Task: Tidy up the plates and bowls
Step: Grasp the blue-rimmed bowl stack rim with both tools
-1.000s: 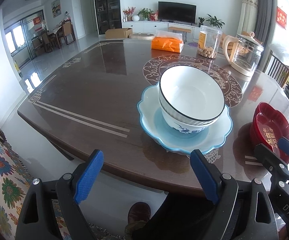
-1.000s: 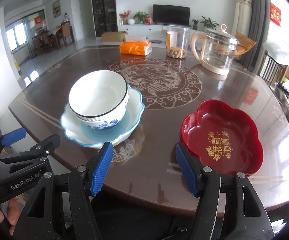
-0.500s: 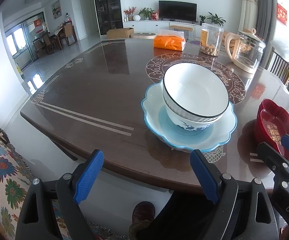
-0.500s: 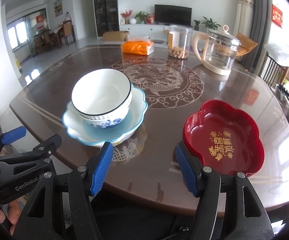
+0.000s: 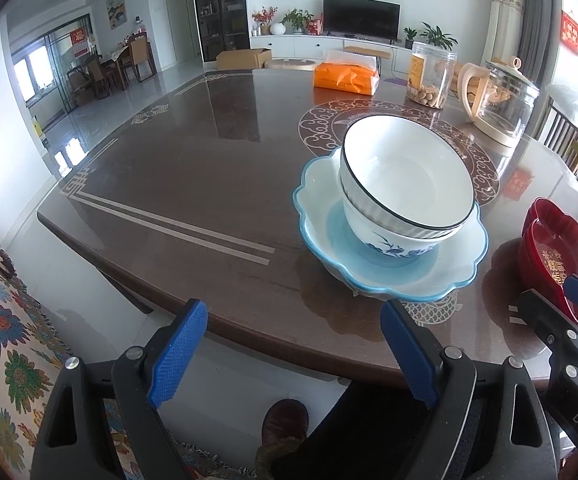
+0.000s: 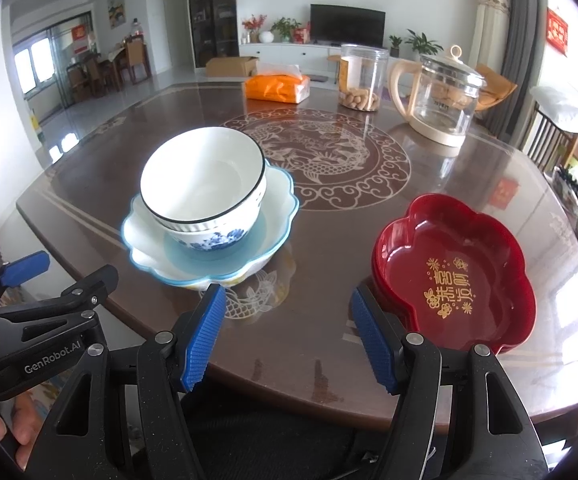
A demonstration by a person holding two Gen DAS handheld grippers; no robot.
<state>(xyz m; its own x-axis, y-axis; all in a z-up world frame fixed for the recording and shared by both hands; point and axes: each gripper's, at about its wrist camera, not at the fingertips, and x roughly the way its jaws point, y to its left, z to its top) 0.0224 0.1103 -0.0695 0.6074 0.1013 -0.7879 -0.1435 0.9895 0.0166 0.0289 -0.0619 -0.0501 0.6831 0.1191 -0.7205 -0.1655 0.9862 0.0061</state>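
A white bowl with a dark rim (image 5: 407, 178) (image 6: 205, 178) is nested in a blue-flowered white bowl (image 5: 385, 242) (image 6: 209, 238). Both stand in a scalloped blue-edged plate (image 5: 461, 268) (image 6: 277, 208) near the table's front edge. To its right lies a red flower-shaped dish (image 6: 453, 272) (image 5: 557, 244). My left gripper (image 5: 295, 354) hangs open in front of the plate, over the table edge, holding nothing. My right gripper (image 6: 287, 338) is open too, between the plate and the red dish, short of both.
On the far side of the dark wooden table (image 5: 193, 168) stand an orange tissue pack (image 6: 279, 88), a clear jar of snacks (image 6: 361, 80) and a glass kettle (image 6: 443, 100). A flowered cushion (image 5: 5, 344) lies at the lower left. A shoe (image 5: 285, 420) shows below the table edge.
Both views have crept slightly nearer the table; the bowls and plate sit a little higher and further right in the left wrist view. Nothing was gripped or released.
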